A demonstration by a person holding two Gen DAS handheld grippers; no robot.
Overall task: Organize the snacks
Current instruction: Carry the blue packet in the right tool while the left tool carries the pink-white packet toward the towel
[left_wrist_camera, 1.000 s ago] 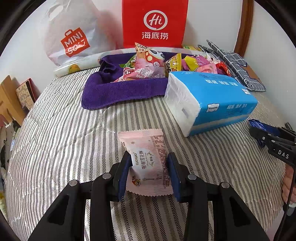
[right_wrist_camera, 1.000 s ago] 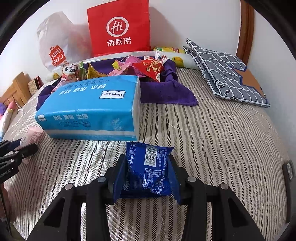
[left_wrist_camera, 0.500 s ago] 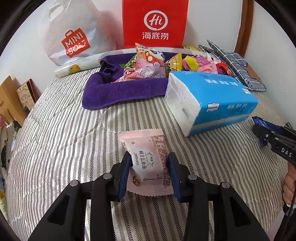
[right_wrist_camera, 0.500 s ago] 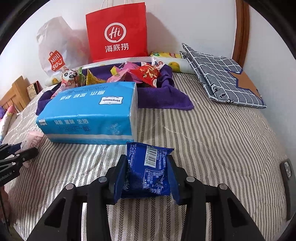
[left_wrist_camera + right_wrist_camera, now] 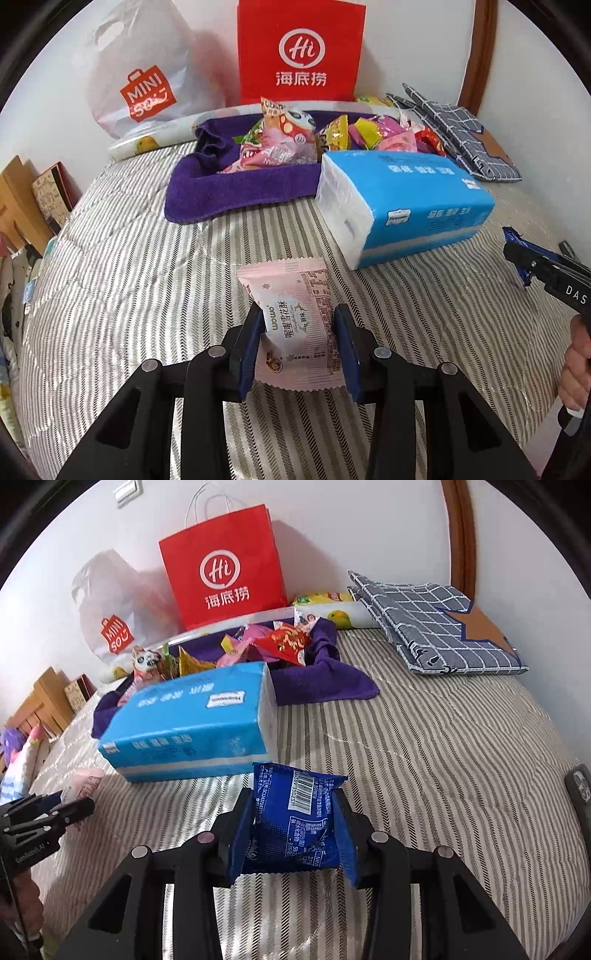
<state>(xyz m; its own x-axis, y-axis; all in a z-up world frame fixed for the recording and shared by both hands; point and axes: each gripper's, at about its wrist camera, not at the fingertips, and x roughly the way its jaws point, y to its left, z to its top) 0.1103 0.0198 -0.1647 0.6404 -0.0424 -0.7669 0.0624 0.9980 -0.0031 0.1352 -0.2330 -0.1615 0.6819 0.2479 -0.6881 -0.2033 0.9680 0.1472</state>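
Observation:
My left gripper (image 5: 298, 325) is shut on a pink snack packet (image 5: 295, 317) and holds it just above the striped bed cover. My right gripper (image 5: 293, 812) is shut on a blue snack packet (image 5: 295, 819), also low over the bed. A purple cloth basket (image 5: 236, 188) full of several colourful snack packets (image 5: 284, 147) stands at the back; it also shows in the right wrist view (image 5: 317, 679). The right gripper shows at the right edge of the left wrist view (image 5: 517, 254); the left gripper shows at the left edge of the right wrist view (image 5: 70, 805).
A blue tissue pack (image 5: 406, 203) lies between the grippers and the basket (image 5: 192, 720). A red paper bag (image 5: 299, 51) and a white Miniso bag (image 5: 140, 81) lean on the wall. A folded checked cloth (image 5: 432, 627) lies back right. A phone (image 5: 580, 790) lies at the right edge.
The right gripper has lifted and tilted with the blue packet, so its view sits higher. The left gripper has barely moved. Both stay shut.

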